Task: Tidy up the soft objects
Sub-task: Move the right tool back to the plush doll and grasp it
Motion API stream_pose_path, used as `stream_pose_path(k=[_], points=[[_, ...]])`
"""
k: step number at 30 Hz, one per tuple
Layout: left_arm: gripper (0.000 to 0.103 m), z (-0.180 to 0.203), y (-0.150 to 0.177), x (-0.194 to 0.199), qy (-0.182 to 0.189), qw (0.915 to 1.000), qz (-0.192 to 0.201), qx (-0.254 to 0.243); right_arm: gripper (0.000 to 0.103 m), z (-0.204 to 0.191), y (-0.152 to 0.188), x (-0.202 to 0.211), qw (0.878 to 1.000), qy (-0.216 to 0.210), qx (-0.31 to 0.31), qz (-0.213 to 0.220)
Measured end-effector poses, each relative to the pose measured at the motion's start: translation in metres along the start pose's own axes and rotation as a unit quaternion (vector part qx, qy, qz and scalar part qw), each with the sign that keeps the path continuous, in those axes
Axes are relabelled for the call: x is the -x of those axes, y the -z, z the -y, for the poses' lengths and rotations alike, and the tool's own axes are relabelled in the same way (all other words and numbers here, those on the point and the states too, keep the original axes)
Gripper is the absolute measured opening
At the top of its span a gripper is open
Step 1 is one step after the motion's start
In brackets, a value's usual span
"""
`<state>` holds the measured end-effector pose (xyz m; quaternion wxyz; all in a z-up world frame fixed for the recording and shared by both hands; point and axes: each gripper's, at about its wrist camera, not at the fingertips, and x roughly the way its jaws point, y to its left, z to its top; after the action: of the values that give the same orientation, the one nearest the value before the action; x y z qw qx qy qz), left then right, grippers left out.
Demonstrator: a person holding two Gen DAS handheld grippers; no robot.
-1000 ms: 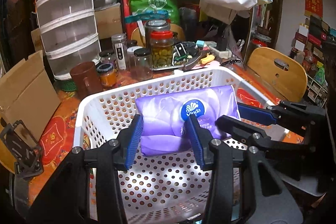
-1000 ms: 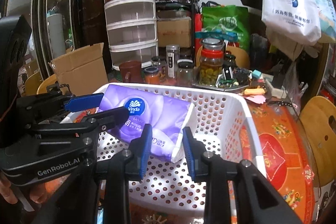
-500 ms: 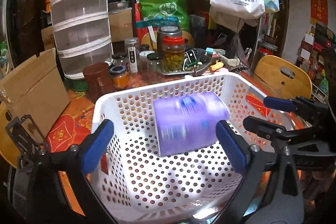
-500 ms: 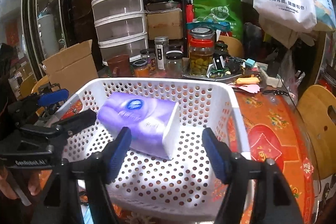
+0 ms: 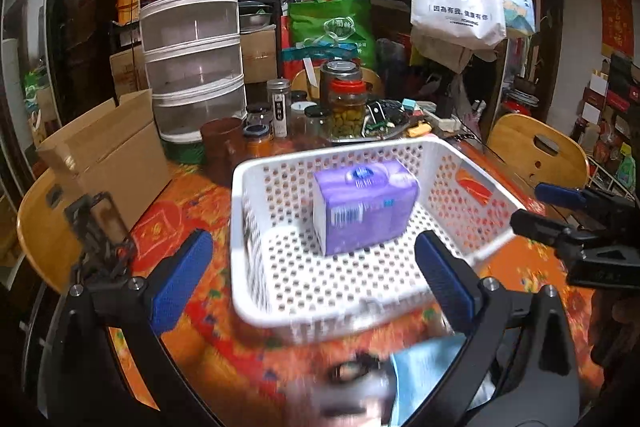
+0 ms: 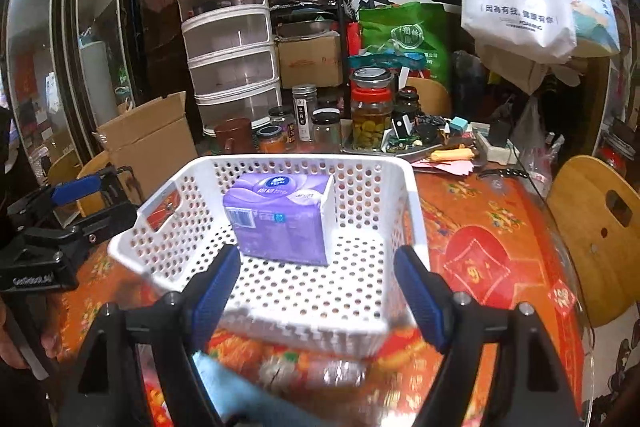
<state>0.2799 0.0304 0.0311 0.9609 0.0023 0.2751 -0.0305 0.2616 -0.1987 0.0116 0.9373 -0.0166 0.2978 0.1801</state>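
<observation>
Tissue pack (image 5: pixel 365 209) rests inside the white basket (image 5: pixel 256 307); left gripper (image 5: pixel 316 277) and right gripper (image 6: pixel 316 293) both gape, empty.

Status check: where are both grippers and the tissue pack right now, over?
Left gripper open, empty. Right gripper open, empty, both short of the white basket. Purple tissue pack sits in the basket, untouched. Blurred blue item lies near the front; nothing blocking.

tissue pack (image 5: pixel 365 209) in basket (image 5: pixel 256 183) | jars (image 6: pixel 370 115) behind | box (image 6: pixel 150 143) left, probably beside
</observation>
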Motion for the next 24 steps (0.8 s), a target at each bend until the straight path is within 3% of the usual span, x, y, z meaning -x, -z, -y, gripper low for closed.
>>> stream_pose_path(k=[10,16,24], points=[[0.100,-0.006,0.077,0.070,0.012,0.9992,-0.019,0.033,0.079,0.001,0.069,0.076,1.000,0.015,-0.017,0.012],[0.100,0.005,0.141,0.098,0.028,0.9963,-0.024,0.077,0.079,-0.003,0.123,0.116,0.998,0.030,-0.039,0.026],[0.099,0.043,0.193,0.111,0.042,0.9974,-0.034,0.048,0.078,-0.021,0.183,0.131,0.998,-0.001,-0.057,0.015]])
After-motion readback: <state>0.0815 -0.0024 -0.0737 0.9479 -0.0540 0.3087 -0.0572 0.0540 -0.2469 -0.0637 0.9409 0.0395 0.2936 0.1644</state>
